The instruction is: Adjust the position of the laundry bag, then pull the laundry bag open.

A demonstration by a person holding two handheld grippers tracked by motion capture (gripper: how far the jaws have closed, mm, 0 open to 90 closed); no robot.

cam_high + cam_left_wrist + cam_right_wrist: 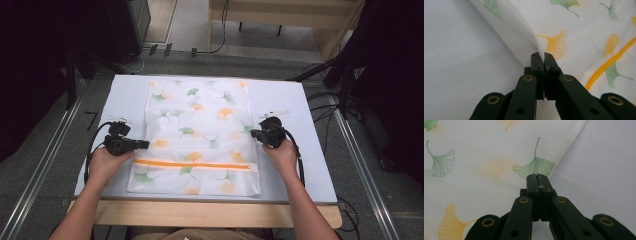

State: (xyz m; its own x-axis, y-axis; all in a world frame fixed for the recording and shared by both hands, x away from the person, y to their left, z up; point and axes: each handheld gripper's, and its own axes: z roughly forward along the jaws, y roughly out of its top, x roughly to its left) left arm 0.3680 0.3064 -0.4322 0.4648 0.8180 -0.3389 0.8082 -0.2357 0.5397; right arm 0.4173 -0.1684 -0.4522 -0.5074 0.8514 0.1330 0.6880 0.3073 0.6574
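While the bag [197,135] is lying flat on the table [300,150], its zipper [192,164] running across near the 6 o'clock end, it is being held at both side edges about halfway up its length. The left gripper [142,144] is being kept at the 9 o'clock edge, and in the left gripper view its jaws are being pressed together on a raised fold of the mesh [524,42]. The right gripper [254,133] is being held at the 3 o'clock edge; in the right gripper view its jaws are standing together with a sliver of fabric [549,170] seemingly being pinched between them, though how deep that bite goes cannot be told. The step is judged to be a lift or fold of the bag by its two sides. To do it well, both hands are best being moved together at one height, the cloth being kept lightly taut between them so that it is not sagging or slipping from the shallower right grip.
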